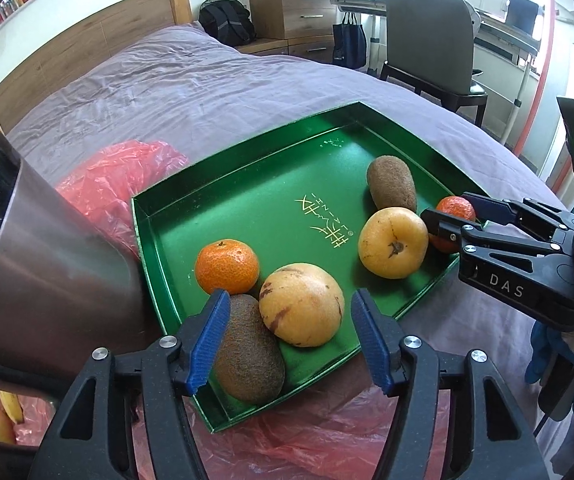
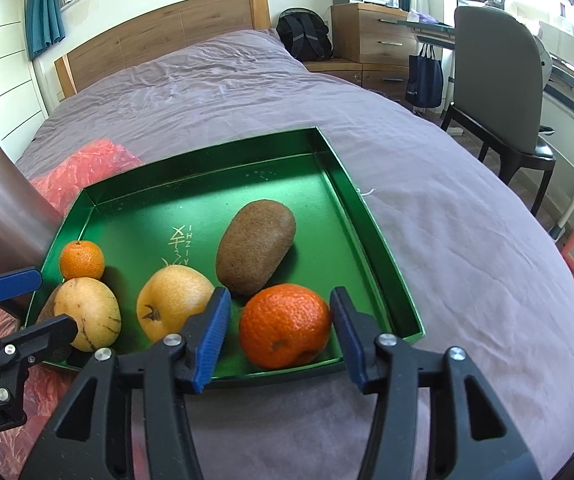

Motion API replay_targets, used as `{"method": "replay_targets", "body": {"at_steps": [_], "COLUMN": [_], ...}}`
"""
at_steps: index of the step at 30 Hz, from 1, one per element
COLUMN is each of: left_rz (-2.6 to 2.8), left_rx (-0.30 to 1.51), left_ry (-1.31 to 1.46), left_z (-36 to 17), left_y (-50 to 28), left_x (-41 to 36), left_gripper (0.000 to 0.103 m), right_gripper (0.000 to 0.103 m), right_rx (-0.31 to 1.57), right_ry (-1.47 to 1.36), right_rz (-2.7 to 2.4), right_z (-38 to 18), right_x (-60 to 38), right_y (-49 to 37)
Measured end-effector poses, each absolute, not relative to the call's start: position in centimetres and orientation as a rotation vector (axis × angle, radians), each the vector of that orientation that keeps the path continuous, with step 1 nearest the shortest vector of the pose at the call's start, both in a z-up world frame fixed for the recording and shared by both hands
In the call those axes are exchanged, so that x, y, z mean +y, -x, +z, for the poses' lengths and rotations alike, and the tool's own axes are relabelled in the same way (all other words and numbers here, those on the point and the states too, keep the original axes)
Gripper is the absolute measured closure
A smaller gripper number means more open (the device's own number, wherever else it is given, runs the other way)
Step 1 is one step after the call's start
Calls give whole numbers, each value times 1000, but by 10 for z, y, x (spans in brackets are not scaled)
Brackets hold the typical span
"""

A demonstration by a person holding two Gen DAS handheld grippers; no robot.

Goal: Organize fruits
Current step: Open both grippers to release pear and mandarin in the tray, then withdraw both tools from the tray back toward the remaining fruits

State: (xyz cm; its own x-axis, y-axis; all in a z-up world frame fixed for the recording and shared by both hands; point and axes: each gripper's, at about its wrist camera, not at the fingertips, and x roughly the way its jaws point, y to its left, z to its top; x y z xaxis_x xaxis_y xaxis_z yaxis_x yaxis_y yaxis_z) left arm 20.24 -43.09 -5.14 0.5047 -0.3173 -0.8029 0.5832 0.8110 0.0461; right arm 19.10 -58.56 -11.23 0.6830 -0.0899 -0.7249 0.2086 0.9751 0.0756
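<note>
We look down on a green tray [image 1: 247, 208] lying on a bed [image 1: 159, 92] with a purple sheet; six fruits sit in it.

Our left claw [image 1: 287, 336] stands spread over the tray's near-left corner. Between its blue pads lie a yellow pepino [image 1: 301, 304] and a brown kiwi [image 1: 247, 356] — the left pad [image 1: 207, 344] is at the kiwi's edge, but we cannot tell whether it touches, and the right pad stands clear of the pepino. A small tangerine [image 1: 227, 266] rests just behind them.

Our right claw [image 2: 279, 336] is also spread, around a larger tangerine [image 2: 285, 326] in the tray's near-right corner — neither pad visibly presses it. Beside that fruit sit a yellow pear-like fruit [image 2: 171, 308] and a second kiwi [image 2: 255, 258].

Red plastic bags [image 1: 119, 184] lie crumpled left of the tray.
</note>
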Motion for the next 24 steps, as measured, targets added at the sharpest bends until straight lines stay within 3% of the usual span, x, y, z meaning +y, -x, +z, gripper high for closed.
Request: {"method": "replay_targets", "body": {"at_steps": [8, 18, 20, 24], "left_rz": [-578, -594, -587, -569], "left_rx": [870, 820, 823, 822], "left_ry": [-308, -312, -304, -302], "left_z": [-36, -20, -18, -15], "left_y": [-181, -135, -129, -117], "left_x": [-414, -388, -380, -365], "left_gripper": [43, 43, 43, 42], "right_gripper": [63, 58, 49, 49], "right_rx": [778, 765, 765, 767], "right_ry": [-150, -130, -127, -118], "right_rz": [-162, -141, -136, -120], "right_z": [-92, -68, -65, -60], "right_x": [-573, -543, -537, -523], "right_y": [-174, -142, -135, -122]}}
